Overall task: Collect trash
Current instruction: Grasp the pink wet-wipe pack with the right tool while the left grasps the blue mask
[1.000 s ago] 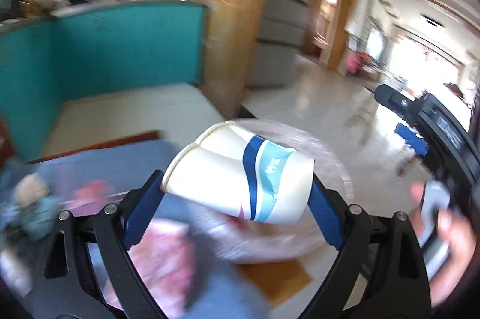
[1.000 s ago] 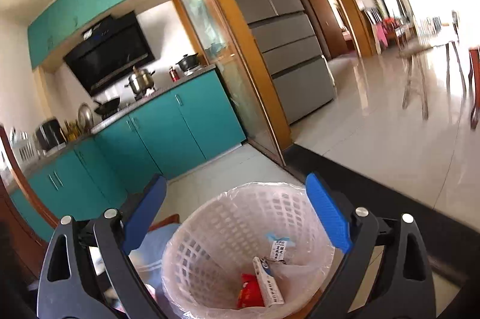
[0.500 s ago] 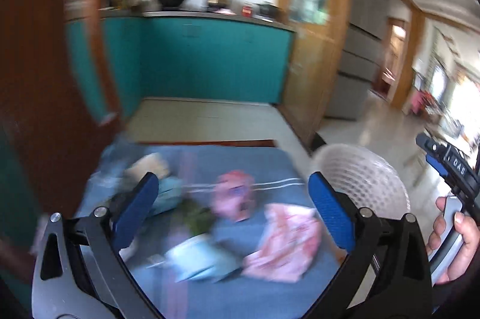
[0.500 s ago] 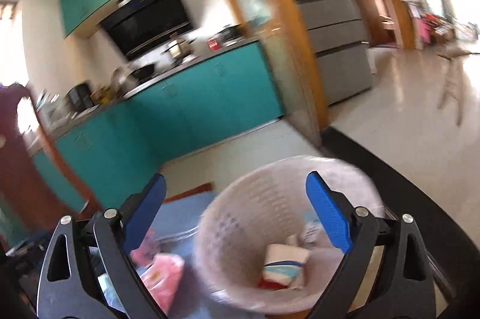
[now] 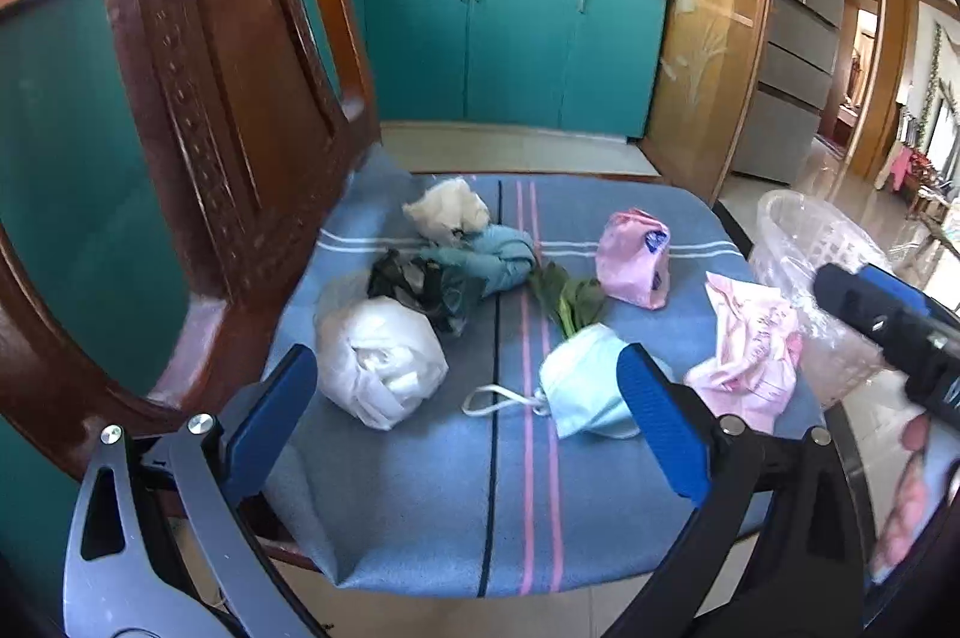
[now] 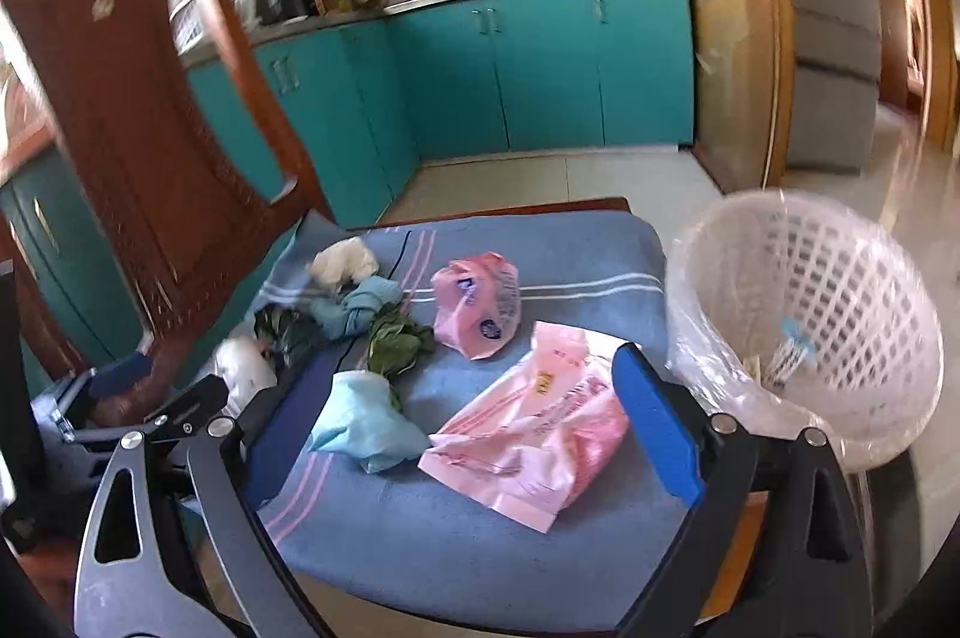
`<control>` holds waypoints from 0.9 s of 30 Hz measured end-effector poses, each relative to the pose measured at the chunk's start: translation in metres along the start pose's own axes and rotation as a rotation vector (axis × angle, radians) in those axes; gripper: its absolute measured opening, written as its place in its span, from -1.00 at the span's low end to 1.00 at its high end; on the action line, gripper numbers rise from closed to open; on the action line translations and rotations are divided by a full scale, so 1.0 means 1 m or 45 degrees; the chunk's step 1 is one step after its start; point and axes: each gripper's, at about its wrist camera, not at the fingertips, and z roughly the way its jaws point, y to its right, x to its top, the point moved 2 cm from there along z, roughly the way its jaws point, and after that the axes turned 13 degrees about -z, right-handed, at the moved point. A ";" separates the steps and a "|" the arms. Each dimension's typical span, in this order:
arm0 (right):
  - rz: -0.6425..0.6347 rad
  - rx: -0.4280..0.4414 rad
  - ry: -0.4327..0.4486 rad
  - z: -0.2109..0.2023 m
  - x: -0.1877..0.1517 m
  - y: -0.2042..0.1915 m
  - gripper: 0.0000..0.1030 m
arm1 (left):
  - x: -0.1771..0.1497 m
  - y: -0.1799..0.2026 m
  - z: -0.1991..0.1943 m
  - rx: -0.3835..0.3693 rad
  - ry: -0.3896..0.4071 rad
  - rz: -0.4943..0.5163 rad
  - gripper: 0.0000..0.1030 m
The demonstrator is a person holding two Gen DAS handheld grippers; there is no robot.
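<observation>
Trash lies on a chair's blue striped cushion [image 5: 420,506]: a white bag wad [image 5: 381,368], a light blue face mask [image 5: 585,389], a flat pink wrapper [image 5: 750,350], a pink packet [image 5: 636,257], a green leaf [image 5: 567,296] and a teal and cream clump [image 5: 480,242]. My left gripper [image 5: 465,374] hovers open and empty over the cushion's front, between wad and mask. My right gripper [image 6: 450,386] is open and empty above the pink wrapper [image 6: 540,434] and the mask [image 6: 366,422]. A white lined basket [image 6: 840,290] stands to the right of the chair.
The carved wooden chair back [image 5: 210,98] rises at the left, close to the left gripper. Teal kitchen cabinets [image 5: 510,44] run behind, with pots on the counter. Pale tiled floor [image 6: 600,176] lies behind the chair. A hand [image 5: 906,506] holds the right gripper's handle at the right edge.
The left gripper held a paper cup over the basket, let it go and swung left to the chair. The right gripper also turned from the basket to the cushion.
</observation>
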 end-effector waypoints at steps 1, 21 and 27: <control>-0.019 -0.006 -0.005 0.002 0.000 -0.004 0.79 | 0.000 -0.001 0.001 -0.007 -0.009 -0.005 0.93; 0.026 -0.009 -0.020 0.005 -0.006 0.008 0.79 | -0.005 0.005 0.012 -0.021 -0.077 0.009 0.93; 0.043 -0.021 -0.024 0.004 -0.007 0.016 0.79 | -0.008 0.010 0.015 -0.020 -0.089 0.024 0.93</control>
